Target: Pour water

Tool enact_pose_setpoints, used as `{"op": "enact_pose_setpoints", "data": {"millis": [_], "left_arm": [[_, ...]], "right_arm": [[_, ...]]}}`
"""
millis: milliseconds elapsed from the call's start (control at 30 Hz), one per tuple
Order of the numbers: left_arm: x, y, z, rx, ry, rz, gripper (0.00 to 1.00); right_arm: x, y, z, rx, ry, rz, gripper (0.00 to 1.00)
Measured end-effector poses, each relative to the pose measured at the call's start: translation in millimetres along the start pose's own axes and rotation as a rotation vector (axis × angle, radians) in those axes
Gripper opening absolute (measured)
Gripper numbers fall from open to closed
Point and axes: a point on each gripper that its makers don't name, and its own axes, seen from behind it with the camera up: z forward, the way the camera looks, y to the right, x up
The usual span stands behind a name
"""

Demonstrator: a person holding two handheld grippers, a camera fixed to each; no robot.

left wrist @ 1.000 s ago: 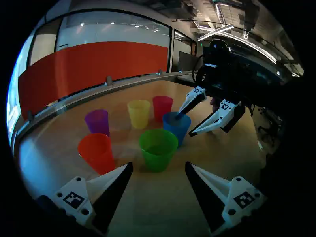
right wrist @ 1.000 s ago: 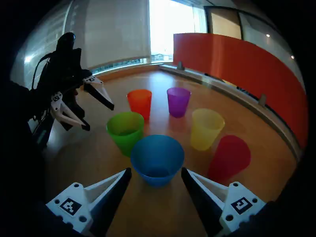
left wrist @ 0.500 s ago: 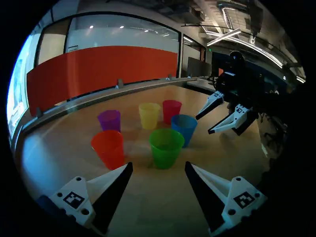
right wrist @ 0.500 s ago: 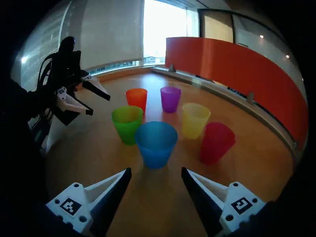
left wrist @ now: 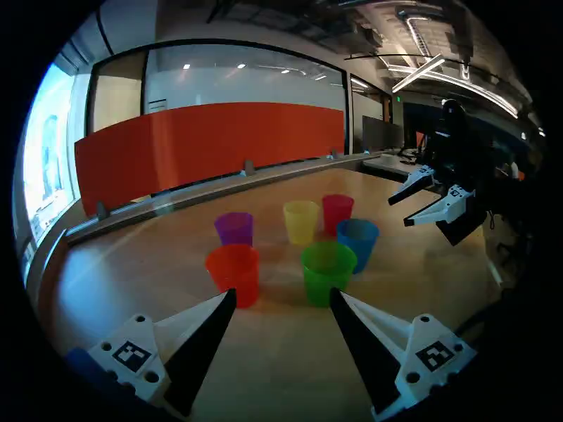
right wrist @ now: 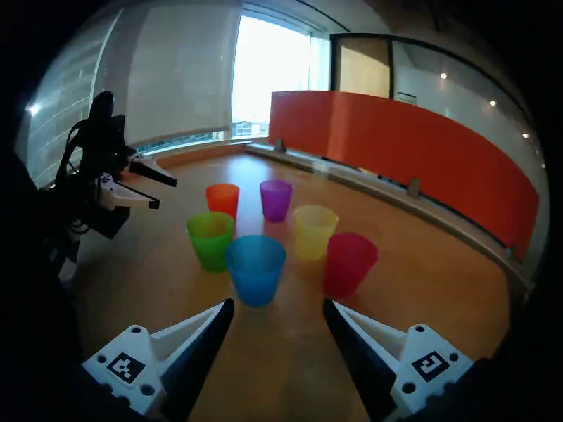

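Several plastic cups stand grouped on the wooden table. In the left gripper view the green cup (left wrist: 327, 271) and orange cup (left wrist: 233, 273) are nearest, with blue (left wrist: 357, 243), purple (left wrist: 234, 228), yellow (left wrist: 300, 221) and red (left wrist: 337, 212) cups behind. My left gripper (left wrist: 280, 302) is open, short of the green cup. In the right gripper view the blue cup (right wrist: 255, 269) is nearest, then the green cup (right wrist: 210, 240) and red cup (right wrist: 348, 262). My right gripper (right wrist: 277, 309) is open, just short of the blue cup. Each gripper also shows in the other view: the right gripper (left wrist: 419, 202) and the left gripper (right wrist: 156, 190), both open.
A long orange panel (left wrist: 211, 144) runs behind a low ledge along the table's far side. Bright windows (right wrist: 271, 77) lie beyond. Bare wooden table (right wrist: 436, 295) surrounds the cups. A person's dark sleeve (right wrist: 32, 232) holds the far gripper.
Both grippers have pulled back from the cups and risen; the cups look smaller and farther in both views. The cups themselves have not moved.
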Motion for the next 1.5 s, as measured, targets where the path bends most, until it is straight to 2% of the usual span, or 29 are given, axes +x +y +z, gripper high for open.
{"op": "enact_pose_setpoints", "data": {"millis": [267,433,767,1067,1367,1500], "left_arm": [[20,-24.8,-17.5,0.146,0.089,-0.006,0.98],[28,-31.3,-27.0,0.215,0.137,-0.007,0.98],[44,-46.0,-47.2,0.338,0.234,-0.062,0.98],[62,-59.3,-57.9,0.429,0.307,-0.093,0.98],[67,-67.3,-58.3,0.467,0.341,-0.168,0.98],[67,-72.6,-58.9,0.487,0.349,-0.168,0.98]], "right_arm": [[27,20,-15.4,-0.117,0.112,0.044,0.98],[37,33,-20.3,-0.199,0.175,0.069,0.98],[53,71,-38.0,-0.415,0.292,0.128,0.98],[68,93,-55.5,-0.581,0.357,0.130,0.98],[74,105,-65.8,-0.655,0.423,0.214,0.98],[76,112,-72.6,-0.679,0.454,0.254,0.98]]}}
